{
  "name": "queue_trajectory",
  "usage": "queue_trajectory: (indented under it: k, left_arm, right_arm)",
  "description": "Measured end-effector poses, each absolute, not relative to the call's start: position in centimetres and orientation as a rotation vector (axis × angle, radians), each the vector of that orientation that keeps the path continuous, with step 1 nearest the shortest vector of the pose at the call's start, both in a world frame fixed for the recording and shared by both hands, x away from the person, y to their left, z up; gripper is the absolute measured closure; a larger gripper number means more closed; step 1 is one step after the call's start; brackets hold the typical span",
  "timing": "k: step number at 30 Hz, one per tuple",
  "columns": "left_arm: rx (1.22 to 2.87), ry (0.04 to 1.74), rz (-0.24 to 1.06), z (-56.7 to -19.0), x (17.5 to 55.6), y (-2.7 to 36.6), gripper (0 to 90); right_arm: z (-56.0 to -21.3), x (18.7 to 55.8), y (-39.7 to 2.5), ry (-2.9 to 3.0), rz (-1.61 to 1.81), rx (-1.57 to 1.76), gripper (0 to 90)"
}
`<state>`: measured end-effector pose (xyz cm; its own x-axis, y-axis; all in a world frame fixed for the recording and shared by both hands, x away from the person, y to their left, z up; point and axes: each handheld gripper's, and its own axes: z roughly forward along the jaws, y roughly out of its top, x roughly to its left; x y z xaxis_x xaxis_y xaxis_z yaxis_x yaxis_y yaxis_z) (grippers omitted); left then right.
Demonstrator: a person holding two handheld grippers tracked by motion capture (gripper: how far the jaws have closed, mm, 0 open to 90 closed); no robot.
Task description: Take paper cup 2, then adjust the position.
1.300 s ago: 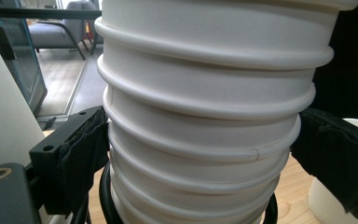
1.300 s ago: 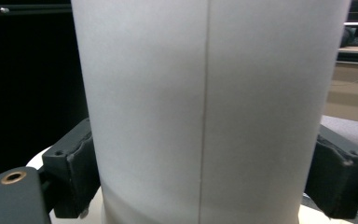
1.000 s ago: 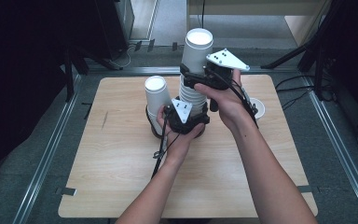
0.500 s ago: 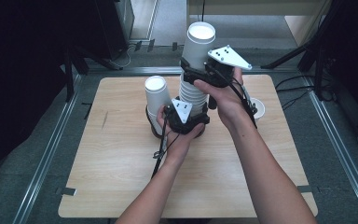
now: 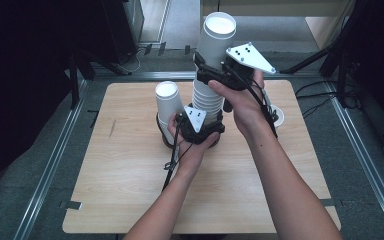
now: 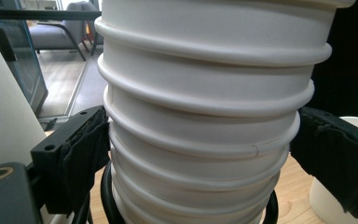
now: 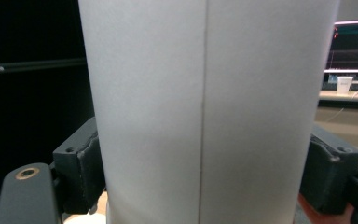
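High view: the left gripper (image 5: 202,131) clamps the cup stack (image 5: 207,102) at table centre – the right gripper (image 5: 215,77) grips the top cup (image 5: 215,42) at twelve o'clock above it.

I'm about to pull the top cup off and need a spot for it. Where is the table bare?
The table is bare along its near edge and left side. It is crowded mid-table: the cup stack, the single upturned cup, both grippers, and another cup right of the right hand.
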<state>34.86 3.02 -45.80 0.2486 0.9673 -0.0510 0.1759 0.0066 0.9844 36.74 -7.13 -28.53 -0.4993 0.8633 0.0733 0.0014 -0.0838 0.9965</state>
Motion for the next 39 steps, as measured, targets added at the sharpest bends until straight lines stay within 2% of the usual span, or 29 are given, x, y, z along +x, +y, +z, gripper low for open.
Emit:
queue_trajectory:
  k: [21,39]
  left_arm:
    - [1.427,1.148,0.91,-45.8,34.9,3.1,5.4]
    - [1.441,1.16,0.89,-46.0,34.6,3.3,6.7]
  right_arm:
    - [-26.9,35.4,-10.2,1.43,1.706,0.963,16.4]
    - [-30.4,33.6,-16.1,1.377,1.647,1.026,16.3]
